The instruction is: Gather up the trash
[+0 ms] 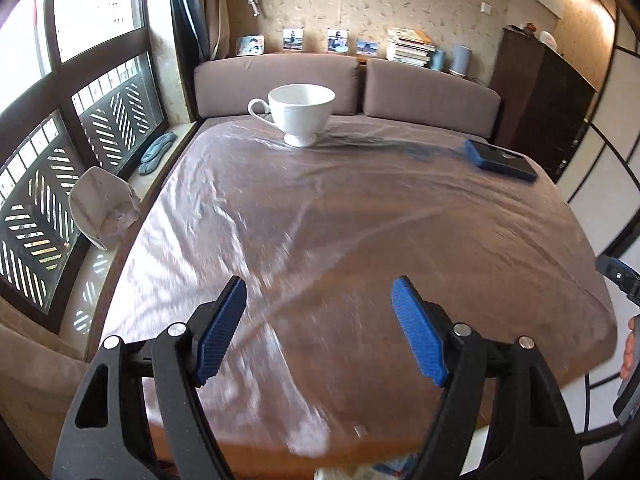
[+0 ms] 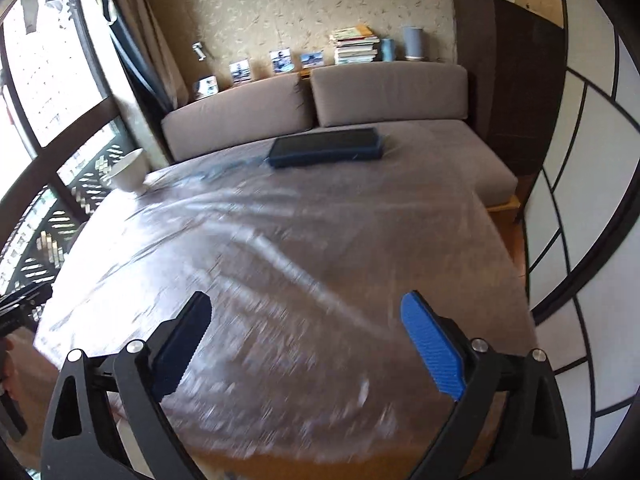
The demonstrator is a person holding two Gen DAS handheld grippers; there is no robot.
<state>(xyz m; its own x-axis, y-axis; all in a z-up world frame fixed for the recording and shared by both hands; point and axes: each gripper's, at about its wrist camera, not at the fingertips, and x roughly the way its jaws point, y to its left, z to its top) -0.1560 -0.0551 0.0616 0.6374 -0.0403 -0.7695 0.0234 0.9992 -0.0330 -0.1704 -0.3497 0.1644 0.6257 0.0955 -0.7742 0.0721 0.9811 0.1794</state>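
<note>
On the table: a wrinkled clear plastic sheet (image 1: 320, 216) covers the wooden table (image 1: 256, 456), with one white cup (image 1: 302, 112) and one dark blue case (image 1: 502, 159) standing on it at the far side, well apart.
Left view only: a pale crumpled paper scrap (image 1: 102, 210) sits off the table's left edge near the window; the cup's handle and foot show whole; light wrappers (image 1: 360, 472) peek in at the bottom edge, too cut off to tell what they are.
Right view only: the case (image 2: 325, 147) appears large and centred, while the cup (image 2: 130, 172) is only a partial shape at the left.
Counts: two sofa cushions (image 1: 276, 84), four small photos (image 1: 294, 39), one stack of books (image 1: 410, 46).
Cup contents: the inside cannot be seen.
Left gripper (image 1: 320, 328): spread wide, holding nothing, above the near part of the sheet.
Right gripper (image 2: 308, 344): spread wide, holding nothing, above the sheet.
Blur: the near sheet is smeared in both views.
</note>
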